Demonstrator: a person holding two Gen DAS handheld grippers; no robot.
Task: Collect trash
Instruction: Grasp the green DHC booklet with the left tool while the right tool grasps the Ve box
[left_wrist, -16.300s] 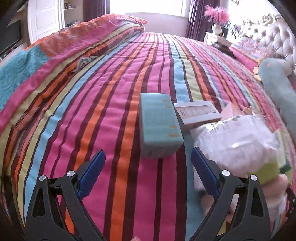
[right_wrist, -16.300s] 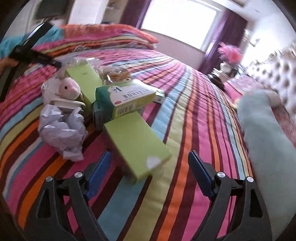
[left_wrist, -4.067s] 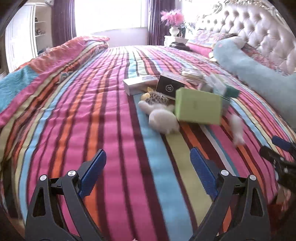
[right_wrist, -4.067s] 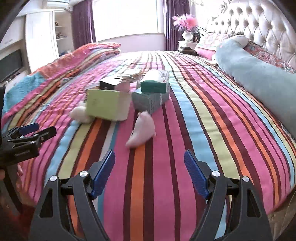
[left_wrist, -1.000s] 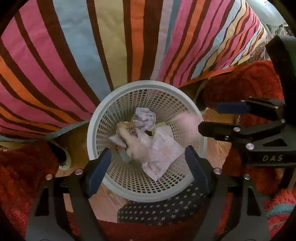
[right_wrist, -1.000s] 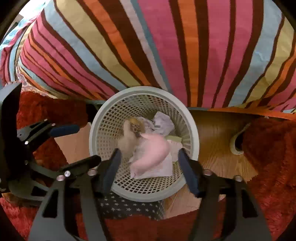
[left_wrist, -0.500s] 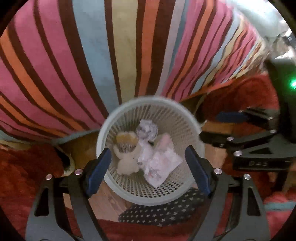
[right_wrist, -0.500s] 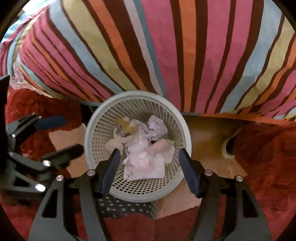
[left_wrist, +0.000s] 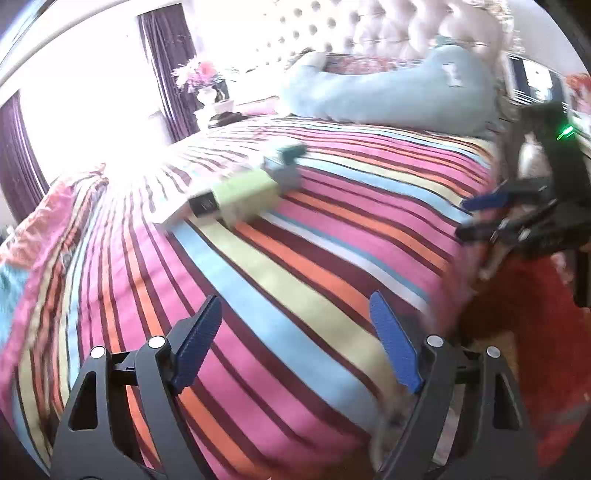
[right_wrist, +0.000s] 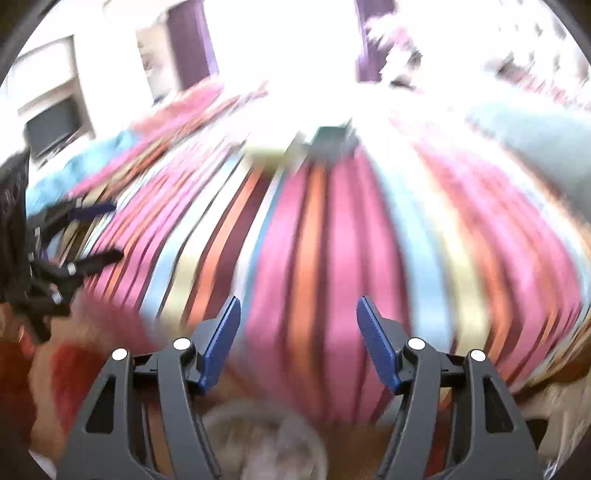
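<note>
Both views now look across the striped bed. Several boxes lie in a cluster far up the bedspread: a light green box (left_wrist: 245, 192), a grey box (left_wrist: 286, 171) with a dark teal one (left_wrist: 293, 149) on it, and a white box (left_wrist: 173, 216). My left gripper (left_wrist: 295, 339) is open and empty over the near part of the bed. My right gripper (right_wrist: 297, 339) is empty, its jaws opening; it also shows at the right edge (left_wrist: 476, 218) of the left wrist view. The right wrist view is badly blurred; the boxes (right_wrist: 325, 142) are smears. The basket rim (right_wrist: 266, 439) shows at its bottom edge.
A long pale blue pillow (left_wrist: 388, 92) lies by the tufted headboard (left_wrist: 369, 29). A vase of pink flowers (left_wrist: 203, 79) stands on a bedside table near purple curtains. A red rug (left_wrist: 535, 332) covers the floor beside the bed.
Both grippers rose and tilted up from over the waste basket to face across the bed. The basket with trash and plush toys has left the left view and is only a blur under the right gripper.
</note>
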